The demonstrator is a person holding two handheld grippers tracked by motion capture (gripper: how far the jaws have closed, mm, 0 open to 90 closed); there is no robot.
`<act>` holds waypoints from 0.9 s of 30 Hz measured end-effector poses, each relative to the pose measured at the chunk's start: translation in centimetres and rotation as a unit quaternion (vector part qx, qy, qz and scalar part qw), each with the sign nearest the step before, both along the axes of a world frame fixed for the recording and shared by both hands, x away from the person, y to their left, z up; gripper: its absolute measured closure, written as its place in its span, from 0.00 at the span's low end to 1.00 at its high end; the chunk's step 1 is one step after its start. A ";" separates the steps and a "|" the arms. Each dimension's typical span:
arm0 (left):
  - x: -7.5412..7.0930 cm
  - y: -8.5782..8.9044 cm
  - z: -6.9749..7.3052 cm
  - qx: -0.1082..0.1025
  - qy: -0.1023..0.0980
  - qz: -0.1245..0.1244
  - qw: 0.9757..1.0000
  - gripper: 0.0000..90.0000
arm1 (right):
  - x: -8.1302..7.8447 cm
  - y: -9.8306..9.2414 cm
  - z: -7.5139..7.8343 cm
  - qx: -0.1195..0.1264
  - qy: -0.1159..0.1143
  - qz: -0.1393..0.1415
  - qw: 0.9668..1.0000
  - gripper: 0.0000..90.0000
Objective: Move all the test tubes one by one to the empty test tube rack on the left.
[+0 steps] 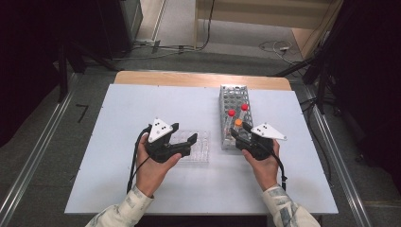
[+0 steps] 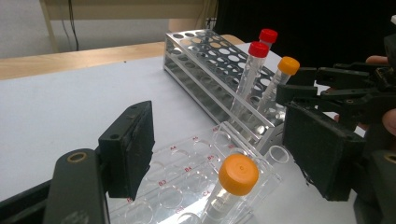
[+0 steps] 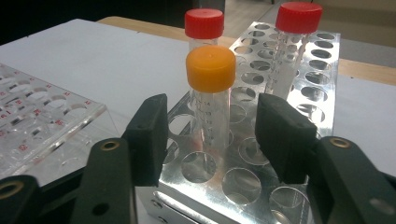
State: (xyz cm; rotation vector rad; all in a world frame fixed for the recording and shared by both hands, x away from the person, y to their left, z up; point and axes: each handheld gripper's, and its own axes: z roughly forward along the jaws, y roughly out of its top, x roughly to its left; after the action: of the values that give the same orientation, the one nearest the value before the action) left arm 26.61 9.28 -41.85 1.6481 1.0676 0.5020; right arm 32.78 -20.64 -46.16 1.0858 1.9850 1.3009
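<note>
Three capped tubes stand in the metal rack (image 1: 233, 97) at the table's two o'clock: two red, one orange-capped tube (image 3: 210, 88). Right gripper (image 3: 212, 137) brackets it, jaws apart, untouching. Left gripper (image 2: 224, 154), spread, straddles a fourth tube (image 2: 232, 184) in the clear tray (image 1: 201, 150). Bare tabletop (image 1: 142, 101) lies at ten o'clock.

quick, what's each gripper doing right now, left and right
Left gripper: open, an orange-capped tube in the clear rack between its jaws, not gripped.
Right gripper: open around the orange-capped tube in the metal rack, pads not yet touching.
</note>
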 end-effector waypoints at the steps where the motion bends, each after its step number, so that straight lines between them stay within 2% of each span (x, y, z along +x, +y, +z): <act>1: 0.0 0.0 0.0 0.000 0.001 0.000 1.000 0.29 | 0.1 0.0 0.0 -0.001 -0.002 0.000 1.000 0.55; 12: 0.0 0.0 -0.1 0.002 0.002 -0.001 1.000 0.29 | 0.6 0.1 -0.4 -0.005 0.002 0.002 1.000 0.77; 21: 0.0 0.0 -0.1 0.001 0.002 -0.001 1.000 0.29 | 0.5 -0.1 -0.1 0.000 -0.004 0.001 1.000 0.80; 27: 0.0 0.0 -0.1 0.001 0.001 -0.001 1.000 0.29 | 0.1 -0.3 0.9 0.008 -0.016 0.001 1.000 0.80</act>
State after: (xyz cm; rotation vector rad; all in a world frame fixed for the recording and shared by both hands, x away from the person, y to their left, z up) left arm 26.61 9.24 -41.92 1.6518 1.0672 0.4998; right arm 32.91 -20.94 -45.23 1.0656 1.9559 1.3296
